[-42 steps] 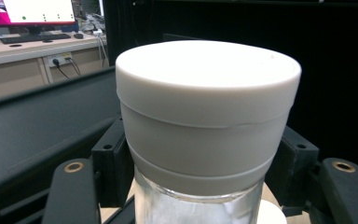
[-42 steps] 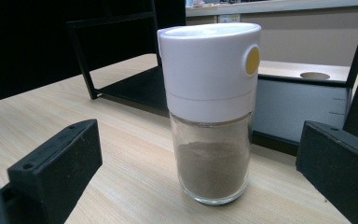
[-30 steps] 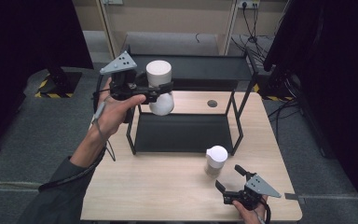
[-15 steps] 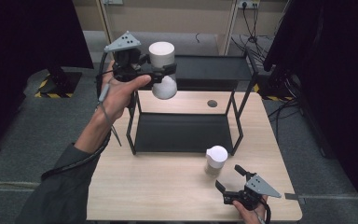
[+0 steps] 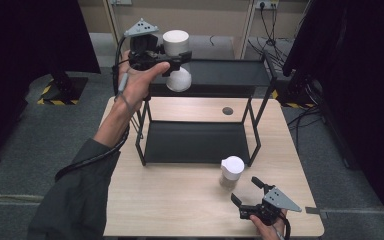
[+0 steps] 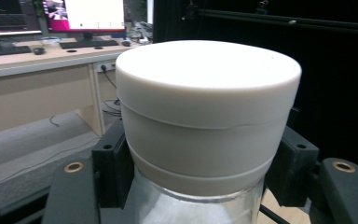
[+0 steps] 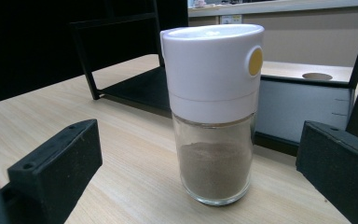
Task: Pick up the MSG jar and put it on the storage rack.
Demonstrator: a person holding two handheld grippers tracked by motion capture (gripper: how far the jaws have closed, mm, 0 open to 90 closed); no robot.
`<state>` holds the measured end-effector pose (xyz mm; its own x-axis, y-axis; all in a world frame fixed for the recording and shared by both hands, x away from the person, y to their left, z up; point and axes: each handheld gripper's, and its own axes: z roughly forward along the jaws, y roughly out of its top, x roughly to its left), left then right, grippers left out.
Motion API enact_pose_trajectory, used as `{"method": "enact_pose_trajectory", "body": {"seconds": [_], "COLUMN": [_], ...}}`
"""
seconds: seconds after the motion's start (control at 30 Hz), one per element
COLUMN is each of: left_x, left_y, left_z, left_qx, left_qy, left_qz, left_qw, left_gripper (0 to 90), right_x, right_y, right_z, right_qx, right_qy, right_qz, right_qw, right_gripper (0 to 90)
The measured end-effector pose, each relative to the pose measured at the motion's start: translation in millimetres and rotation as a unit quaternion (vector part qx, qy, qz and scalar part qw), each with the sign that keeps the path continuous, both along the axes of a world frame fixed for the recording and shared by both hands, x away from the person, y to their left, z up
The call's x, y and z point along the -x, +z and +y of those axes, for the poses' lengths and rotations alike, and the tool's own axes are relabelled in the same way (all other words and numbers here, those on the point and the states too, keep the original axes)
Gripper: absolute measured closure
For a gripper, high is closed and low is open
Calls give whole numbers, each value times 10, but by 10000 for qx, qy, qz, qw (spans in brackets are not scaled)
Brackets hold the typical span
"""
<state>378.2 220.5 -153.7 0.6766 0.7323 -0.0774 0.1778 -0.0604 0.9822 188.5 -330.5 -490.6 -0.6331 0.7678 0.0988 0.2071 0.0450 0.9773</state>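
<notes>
1. While the left tongs [image 5: 172, 59] squeeze it from both sides, the white-capped glass jar [image 5: 177, 60] hangs up in the air, above the top shelf of the black rack [image 5: 230, 75].
2. Seen in the left gripper view, the two black pads [image 6: 114, 168] press on the jar [image 6: 205, 126] just under its white cap, on the glass neck.
3. That jar looks tipped in the high view, with its cap end toward the far wall and its other end toward the rack.
4. Holding those tongs is the person's left hand [image 5: 137, 82], and its arm in a grey sleeve [image 5: 75, 195] comes up from the bottom left.
5. On the wooden surface [image 5: 180, 200], just in front of the rack, stands a second jar, a spice shaker [image 5: 231, 172] with brown powder and a white lid.
6. Low on the surface, near the shaker, the right tongs [image 5: 246, 191] stand wide apart and hold nothing.
7. From the right gripper view, the shaker [image 7: 213, 112] stands upright between the two wide jaws, and they do not touch it.
</notes>
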Motion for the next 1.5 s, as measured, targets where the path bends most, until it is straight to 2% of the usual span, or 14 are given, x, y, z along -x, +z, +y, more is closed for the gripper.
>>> {"method": "enact_pose_trajectory", "body": {"seconds": [0.07, 0.3, 0.4, 0.57, 0.73, 1.03, 1.37, 1.5], "left_x": [-42, -145, -178, -231, -296, -384, -399, -391], "left_y": [17, 28, 25, -16, -98, -174, -236, -241], "left_z": [-40, -151, -177, -216, -239, -242, -232, -253], "left_qx": [-84, -145, -111, -86, -9, -73, -42, -97], "left_qy": [123, 371, 431, 526, 737, 981, 1046, 1046], "left_qz": [-76, -109, -82, -108, -74, -101, -181, -224], "left_qw": [9999, 9991, 9990, 9985, 9973, 9951, 9943, 9942], "left_gripper": [349, 349, 349, 349, 348, 348, 348, 346], "right_x": [2, 0, 0, -2, -1, -6, -6, -5], "right_y": [2, -1, -1, -6, -4, -6, -6, -5], "right_z": [-1, -3, -4, -11, -9, -13, -13, -11], "right_qx": [-3, -13, -15, -37, -28, -47, -51, -45], "right_qy": [5, 9, 15, 20, 31, 34, 43, 45], "right_qz": [0, -6, -5, -11, -17, -1, 4, 2], "right_qw": [10000, 10000, 10000, 10000, 10000, 10000, 10000, 10000], "right_gripper": [5, 5, 5, 5, 5, 5, 5, 5]}}
